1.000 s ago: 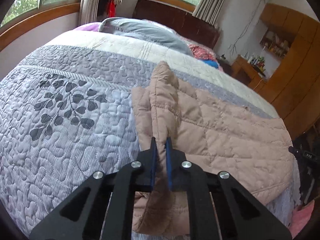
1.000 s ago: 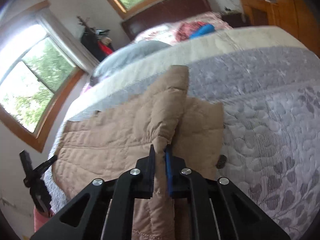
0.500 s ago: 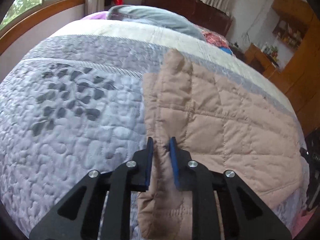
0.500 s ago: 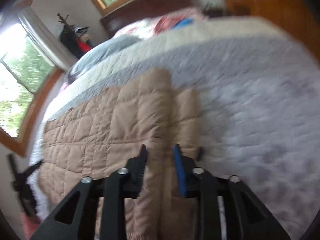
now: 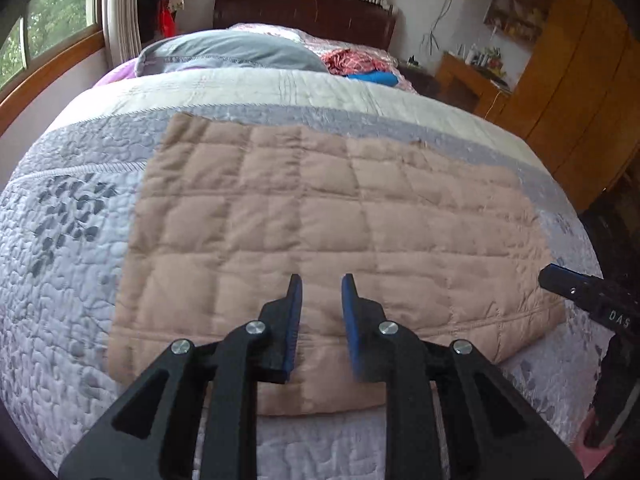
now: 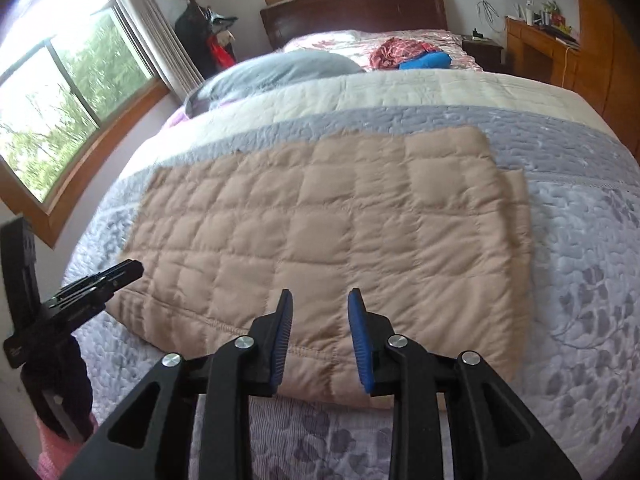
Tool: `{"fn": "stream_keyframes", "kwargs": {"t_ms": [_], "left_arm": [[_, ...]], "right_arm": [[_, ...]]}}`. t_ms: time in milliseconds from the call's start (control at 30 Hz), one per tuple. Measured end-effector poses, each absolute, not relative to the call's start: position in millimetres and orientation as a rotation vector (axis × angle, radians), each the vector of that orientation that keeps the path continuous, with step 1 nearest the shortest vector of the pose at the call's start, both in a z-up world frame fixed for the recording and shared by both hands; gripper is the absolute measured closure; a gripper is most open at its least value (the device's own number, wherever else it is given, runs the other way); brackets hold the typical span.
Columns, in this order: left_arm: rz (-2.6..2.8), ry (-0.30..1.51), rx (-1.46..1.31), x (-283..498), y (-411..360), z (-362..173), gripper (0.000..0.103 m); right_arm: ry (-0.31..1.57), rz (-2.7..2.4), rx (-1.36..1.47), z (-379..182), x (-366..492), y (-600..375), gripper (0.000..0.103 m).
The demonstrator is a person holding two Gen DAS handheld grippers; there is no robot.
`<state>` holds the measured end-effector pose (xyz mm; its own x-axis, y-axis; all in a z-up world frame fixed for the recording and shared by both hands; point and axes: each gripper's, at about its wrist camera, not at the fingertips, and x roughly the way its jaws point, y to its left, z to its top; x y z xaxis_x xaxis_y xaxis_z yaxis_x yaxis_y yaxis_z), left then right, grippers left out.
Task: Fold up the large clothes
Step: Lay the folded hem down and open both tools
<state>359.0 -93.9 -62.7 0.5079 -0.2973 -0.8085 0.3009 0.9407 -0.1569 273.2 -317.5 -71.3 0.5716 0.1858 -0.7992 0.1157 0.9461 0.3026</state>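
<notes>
A tan quilted garment (image 5: 320, 220) lies flat and folded on the grey patterned bedspread (image 5: 60, 280); it also shows in the right wrist view (image 6: 340, 232), with a lower layer sticking out along its right edge. My left gripper (image 5: 322, 286) is open and empty above the garment's near edge. My right gripper (image 6: 320, 300) is open and empty, also above the near edge. The right gripper shows at the right of the left wrist view (image 5: 592, 300), and the left gripper at the left of the right wrist view (image 6: 80, 292).
A grey pillow (image 5: 228, 52) and red and blue clothes (image 5: 360, 64) lie at the head of the bed. A dark headboard (image 5: 304, 8) stands behind. Wooden cabinets (image 5: 560, 80) are on the right, windows (image 6: 60, 100) on the left.
Both grippers opened and let go of the garment's raised fold. The fold dropped flat onto the garment. Both grippers pulled back toward the near edge.
</notes>
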Motion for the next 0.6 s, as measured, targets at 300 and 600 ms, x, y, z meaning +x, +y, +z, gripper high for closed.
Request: {"fn": "stream_keyframes", "kwargs": {"t_ms": [300, 600], "left_arm": [[-0.357, 1.035, 0.080, 365.6, -105.3, -113.2, 0.081], [-0.343, 1.018, 0.100, 358.3, -106.9, -124.2, 0.081]], "right_arm": [[1.060, -0.007, 0.288, -123.5, 291.1, -299.8, 0.076], [1.030, -0.068, 0.261, -140.1, 290.2, -289.3, 0.076]]}}
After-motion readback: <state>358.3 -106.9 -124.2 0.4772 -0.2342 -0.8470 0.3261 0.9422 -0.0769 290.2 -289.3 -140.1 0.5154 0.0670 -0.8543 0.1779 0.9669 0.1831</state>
